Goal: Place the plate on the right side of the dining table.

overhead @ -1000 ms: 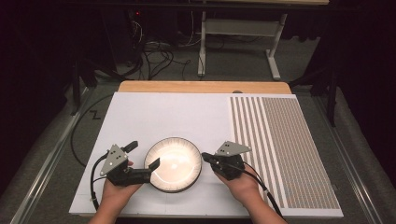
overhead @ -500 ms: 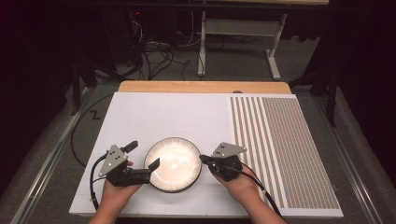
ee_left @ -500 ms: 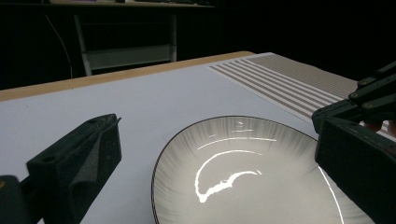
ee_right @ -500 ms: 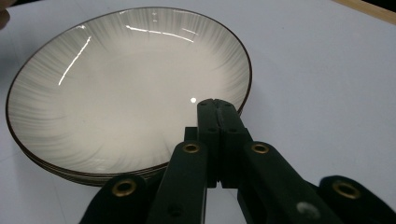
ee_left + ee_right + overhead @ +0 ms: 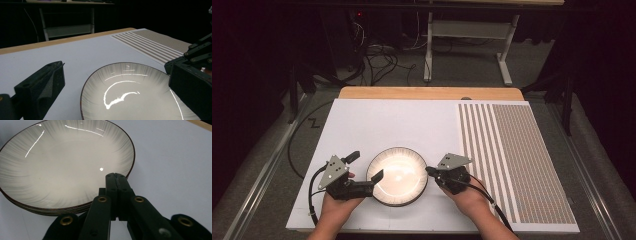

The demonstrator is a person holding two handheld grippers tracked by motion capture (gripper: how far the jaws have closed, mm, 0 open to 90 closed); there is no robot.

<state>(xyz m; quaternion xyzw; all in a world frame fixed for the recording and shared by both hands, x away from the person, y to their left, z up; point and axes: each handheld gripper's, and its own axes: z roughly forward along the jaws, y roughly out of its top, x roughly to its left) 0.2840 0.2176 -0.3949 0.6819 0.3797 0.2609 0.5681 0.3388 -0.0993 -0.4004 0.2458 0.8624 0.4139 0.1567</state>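
Nothing has moved since the earlier frame: your hands hold where they were. Your left gripper (image 5: 366, 172) keeps its jaws wide open astride the near-left rim of the plate (image 5: 398, 176), which sits on the white bench (image 5: 402, 122). Your right gripper (image 5: 430, 171) has its jaws fully closed, empty, tips just over the plate's right rim.

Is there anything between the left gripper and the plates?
Nothing visible. The left gripper stands open at the left rim of the plates, one jaw over the rim, the other on the bare white table.
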